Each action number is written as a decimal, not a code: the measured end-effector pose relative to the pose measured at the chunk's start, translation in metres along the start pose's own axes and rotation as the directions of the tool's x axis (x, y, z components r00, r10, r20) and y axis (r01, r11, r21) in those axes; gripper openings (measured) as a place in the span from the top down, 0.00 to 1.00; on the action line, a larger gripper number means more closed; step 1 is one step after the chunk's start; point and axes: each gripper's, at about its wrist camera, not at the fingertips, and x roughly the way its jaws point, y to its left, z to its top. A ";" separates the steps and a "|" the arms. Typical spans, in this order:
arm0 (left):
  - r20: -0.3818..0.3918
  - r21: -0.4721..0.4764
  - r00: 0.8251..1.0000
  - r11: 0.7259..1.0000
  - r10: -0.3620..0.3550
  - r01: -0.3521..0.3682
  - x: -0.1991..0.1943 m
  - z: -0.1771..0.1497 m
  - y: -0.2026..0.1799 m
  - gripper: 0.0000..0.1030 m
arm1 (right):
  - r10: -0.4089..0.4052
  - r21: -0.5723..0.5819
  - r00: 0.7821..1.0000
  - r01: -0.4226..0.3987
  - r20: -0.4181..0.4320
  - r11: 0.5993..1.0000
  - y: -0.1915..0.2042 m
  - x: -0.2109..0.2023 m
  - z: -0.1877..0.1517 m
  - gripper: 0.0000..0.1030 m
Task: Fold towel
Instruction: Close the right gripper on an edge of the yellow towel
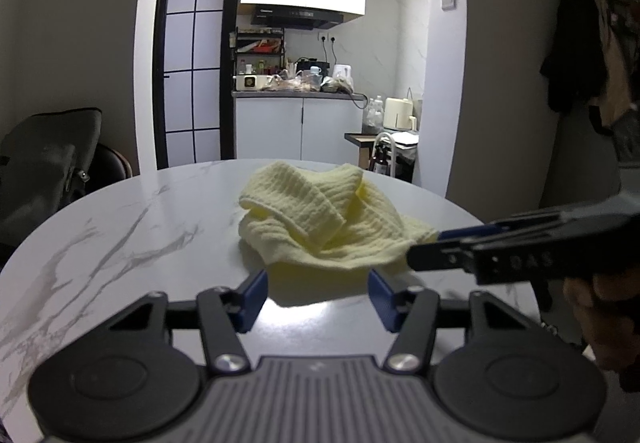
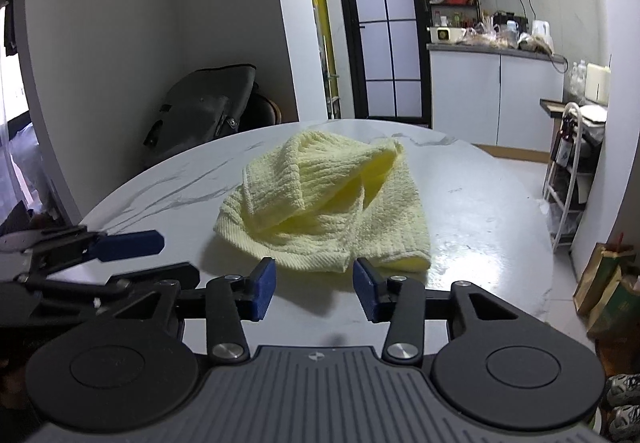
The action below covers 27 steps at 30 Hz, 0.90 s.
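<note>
- Towel: pale yellow, ribbed knit, lying in a loose crumpled heap near the middle of the round white marbled surface. One flap is folded back over the top; a hemmed edge runs along the near side.
- Left tongs: jaws part open, nothing between the blue pads. They sit low over the surface, just short of the towel's near edge, which fills the gap ahead of them.
- Right tongs: also part open and empty, pointed at the near hem of the towel, close but with no visible contact.
- In the left wrist view the right tongs come in from the right side, tips at the towel's right edge; whether they touch the cloth I cannot tell.
- Handling, as judged: light, soft, limp. It should drape and sag the moment it is lifted, and hold no shape of its own. The ribbed weave looks grippy, so slipping from the pads seems unlikely. Not fragile.
- Where to hold: best at two corners of one hemmed edge, one per tongs, so the cloth can be spread flat before folding. The corners are buried in the heap, so the near hem is the readiest hold.
- Risk: pinching two layers at once and dragging the heap rather than opening it.
</note>
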 end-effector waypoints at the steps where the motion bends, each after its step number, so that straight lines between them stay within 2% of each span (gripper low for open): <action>1: 0.002 -0.001 1.000 1.000 -0.001 0.001 -0.001 -0.001 0.001 0.42 | -0.001 0.006 1.000 0.001 -0.006 1.000 0.000 0.002 0.001 0.55; 3: 0.007 -0.002 1.000 1.000 -0.002 0.002 -0.001 -0.003 0.002 0.42 | -0.005 0.015 1.000 0.005 -0.018 1.000 -0.002 0.006 0.002 0.60; 15: 0.024 -0.035 1.000 0.999 0.000 0.001 -0.009 -0.012 0.011 0.42 | -0.027 0.034 0.999 0.028 -0.036 0.999 0.000 0.015 0.012 0.61; 16: 0.024 -0.035 1.000 0.999 0.000 0.001 -0.009 -0.012 0.011 0.42 | -0.032 0.029 0.999 0.033 -0.040 0.999 0.001 0.016 0.013 0.63; 18: 0.027 -0.038 1.000 0.999 -0.002 0.003 -0.010 -0.013 0.012 0.42 | -0.040 0.023 0.998 0.041 -0.048 0.999 0.002 0.018 0.015 0.81; 20: 0.028 -0.041 1.000 0.999 -0.003 0.004 -0.011 -0.014 0.012 0.42 | -0.054 0.017 0.997 0.055 -0.062 0.998 0.002 0.021 0.015 0.90; 27: 0.022 -0.052 1.000 0.999 0.000 0.002 -0.013 -0.017 0.017 0.41 | -0.060 -0.041 0.997 0.059 -0.038 0.997 0.011 0.010 0.018 0.92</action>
